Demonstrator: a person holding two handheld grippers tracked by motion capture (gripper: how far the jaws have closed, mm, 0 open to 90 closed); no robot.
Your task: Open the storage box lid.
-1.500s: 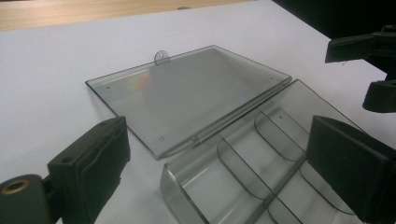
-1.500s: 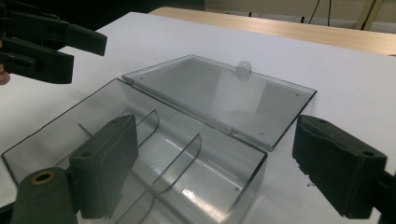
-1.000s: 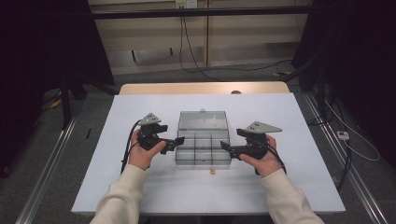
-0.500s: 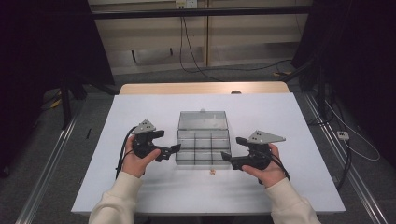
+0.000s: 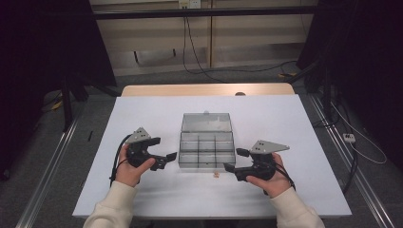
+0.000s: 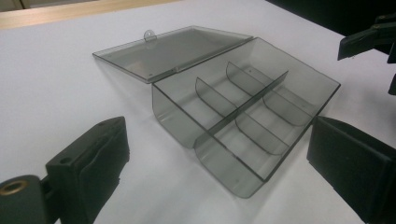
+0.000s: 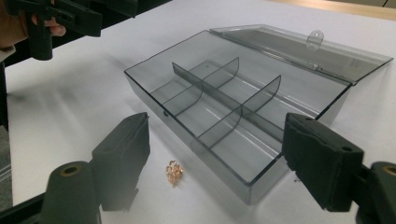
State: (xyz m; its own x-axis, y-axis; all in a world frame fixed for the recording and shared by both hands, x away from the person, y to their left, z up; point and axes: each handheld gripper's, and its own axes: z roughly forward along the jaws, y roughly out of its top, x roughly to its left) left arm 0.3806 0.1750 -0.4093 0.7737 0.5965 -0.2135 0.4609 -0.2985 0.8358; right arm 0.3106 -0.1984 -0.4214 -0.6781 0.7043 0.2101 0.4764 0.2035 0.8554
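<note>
High view: box point(image 5: 207, 147) sits mid-table point(image 5: 309, 123), lid flat behind it. Left gripper point(image 5: 167, 158) stands spread just left of it; right gripper point(image 5: 236, 159), jaws just closing with nothing between, just right. Trinket point(image 5: 216, 175) lies near its front wall.

White table point(image 5: 304, 123), floor cables point(image 5: 199, 52)

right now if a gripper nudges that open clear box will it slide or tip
The clear compartment box would probably slide: it sits low and flat on the smooth white table. It looks empty and thin-walled, so likely light. Its open lid, lying flat behind, should resist tipping backward.
</note>
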